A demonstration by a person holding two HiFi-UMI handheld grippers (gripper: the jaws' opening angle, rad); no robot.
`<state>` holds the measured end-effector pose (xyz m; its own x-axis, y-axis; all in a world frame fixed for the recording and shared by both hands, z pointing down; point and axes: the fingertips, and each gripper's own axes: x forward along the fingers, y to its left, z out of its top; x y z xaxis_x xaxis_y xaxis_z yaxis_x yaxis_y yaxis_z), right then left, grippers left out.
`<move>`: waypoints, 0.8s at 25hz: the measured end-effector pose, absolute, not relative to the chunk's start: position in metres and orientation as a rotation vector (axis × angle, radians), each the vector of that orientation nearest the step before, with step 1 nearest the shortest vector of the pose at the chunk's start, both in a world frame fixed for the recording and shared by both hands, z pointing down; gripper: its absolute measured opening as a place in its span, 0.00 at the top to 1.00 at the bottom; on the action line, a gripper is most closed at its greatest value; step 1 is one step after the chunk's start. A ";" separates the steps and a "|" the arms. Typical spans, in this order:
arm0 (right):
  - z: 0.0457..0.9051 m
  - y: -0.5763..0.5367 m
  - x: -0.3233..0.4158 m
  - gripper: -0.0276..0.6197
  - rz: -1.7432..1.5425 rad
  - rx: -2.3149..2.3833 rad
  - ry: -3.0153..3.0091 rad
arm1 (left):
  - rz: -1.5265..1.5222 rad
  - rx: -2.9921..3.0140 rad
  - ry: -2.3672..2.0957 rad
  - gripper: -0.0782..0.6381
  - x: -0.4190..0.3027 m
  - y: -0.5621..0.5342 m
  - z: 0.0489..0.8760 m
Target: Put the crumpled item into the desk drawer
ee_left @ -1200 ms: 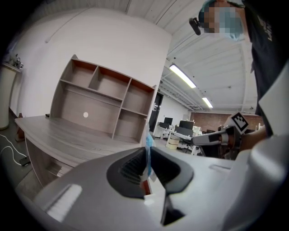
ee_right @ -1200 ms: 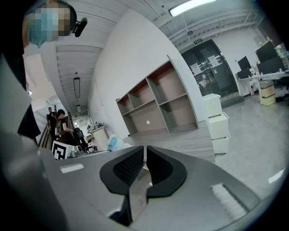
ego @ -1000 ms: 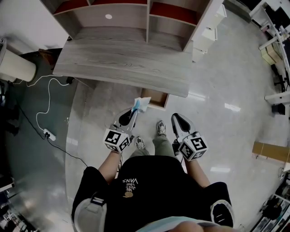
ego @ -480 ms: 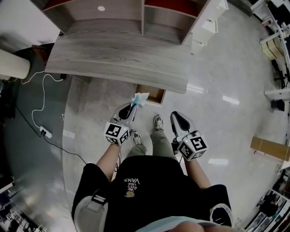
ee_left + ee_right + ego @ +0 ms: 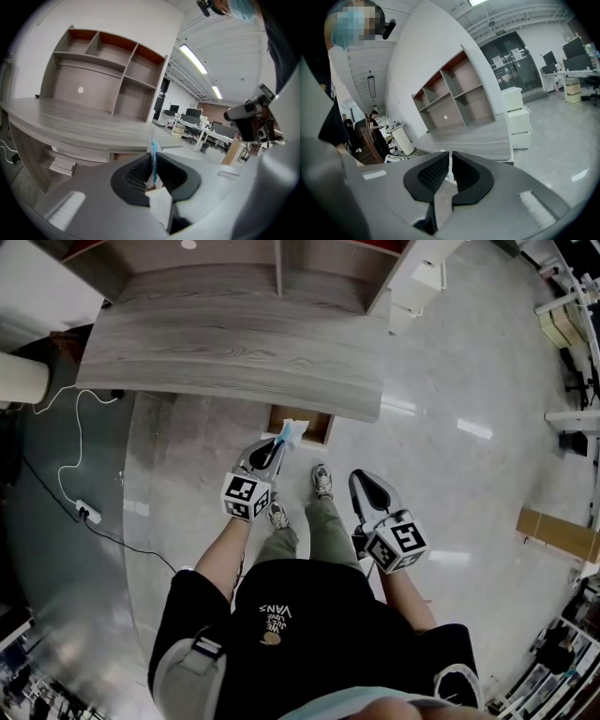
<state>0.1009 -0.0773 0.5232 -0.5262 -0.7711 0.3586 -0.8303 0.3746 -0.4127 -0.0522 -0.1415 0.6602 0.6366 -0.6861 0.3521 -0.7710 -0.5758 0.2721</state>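
Left hand-held gripper [image 5: 277,444] has crept forward over the last second, so the crumpled white-and-blue paper item [image 5: 292,433] pinched in it now sits right at the front edge of the open light-brown wooden drawer [image 5: 319,422]. A second ago it was hanging short of the drawer, over the floor. The whole grey wood-grain counter [image 5: 234,352] has also slid up in the head view.

The left jaws are squeezed onto the item. In the left gripper view you can see the thin white and blue wad standing up between the black ribbed pads and poking out past the tips. From the head view the item overlaps the drawer's near rim, but I can't tell whether it's actually above the inside yet.

The right hand-held gripper [image 5: 362,486] is held lower, off to the right, near the person's leg and well apart from the drawer. Its jaws are pretty much together with just a slit between them, and nothing is in there.

An open-shelf hutch in grey wood with red-brown backing [image 5: 234,263] sits on the back of the counter.
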 end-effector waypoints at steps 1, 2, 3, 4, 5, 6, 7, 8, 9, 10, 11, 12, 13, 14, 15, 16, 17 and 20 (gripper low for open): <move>0.525 -0.077 0.103 0.95 0.859 1.474 -2.511 | 0.314 2.463 -1.143 0.77 -0.048 -0.143 0.667; 0.528 -0.076 0.104 0.95 0.868 1.478 -2.506 | 0.331 2.461 -1.134 0.77 -0.044 -0.145 0.673; 0.530 -0.076 0.106 0.95 0.878 1.481 -2.501 | 0.342 2.454 -1.127 0.77 -0.040 -0.147 0.680; 0.532 -0.075 0.107 0.95 0.888 1.485 -2.496 | 0.351 2.445 -1.122 0.77 -0.037 -0.148 0.686; 0.534 -0.075 0.108 0.95 0.898 1.488 -2.491 | 0.362 2.439 -1.118 0.77 -0.034 -0.150 0.691; 0.536 -0.075 0.110 0.95 0.906 1.492 -2.486 | 0.377 2.436 -1.112 0.77 -0.030 -0.151 0.697; 0.537 -0.075 0.112 0.95 0.911 1.495 -2.482 | 0.391 2.431 -1.107 0.77 -0.026 -0.153 0.702; 0.539 -0.075 0.115 0.95 0.915 1.497 -2.477 | 0.399 2.420 -1.105 0.77 -0.023 -0.155 0.708; 0.541 -0.075 0.117 0.95 0.919 1.499 -2.473 | 0.401 2.403 -1.107 0.77 -0.020 -0.157 0.713; 0.544 -0.076 0.119 0.95 0.925 1.502 -2.468 | 0.398 2.382 -1.111 0.77 -0.018 -0.160 0.719; 0.546 -0.076 0.121 0.95 0.935 1.507 -2.462 | 0.393 2.361 -1.116 0.77 -0.016 -0.162 0.723; 0.548 -0.076 0.123 0.95 0.947 1.514 -2.457 | 0.388 2.341 -1.120 0.77 -0.014 -0.165 0.728; 0.550 -0.075 0.125 0.95 0.961 1.522 -2.452 | 0.383 2.322 -1.124 0.77 -0.012 -0.166 0.732; 0.551 -0.075 0.127 0.95 0.976 1.531 -2.447 | 0.378 2.303 -1.128 0.77 -0.011 -0.168 0.735; 0.553 -0.074 0.129 0.95 0.990 1.537 -2.442 | 0.374 2.285 -1.131 0.77 -0.009 -0.169 0.738; 0.556 -0.073 0.130 0.95 1.001 1.542 -2.435 | 0.371 2.269 -1.133 0.77 -0.007 -0.171 0.742; 0.559 -0.072 0.132 0.95 1.012 1.544 -2.428 | 0.370 2.255 -1.134 0.77 -0.006 -0.172 0.745; 0.566 -0.070 0.136 0.95 1.038 1.551 -2.409 | 0.362 2.213 -1.139 0.77 -0.003 -0.177 0.752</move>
<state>0.1364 -0.0705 0.5657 -0.4790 -0.7708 0.4201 -0.8347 0.2517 -0.4898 -0.0032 -0.1766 0.7519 0.5913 -0.6371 0.4944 -0.8056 -0.4389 0.3979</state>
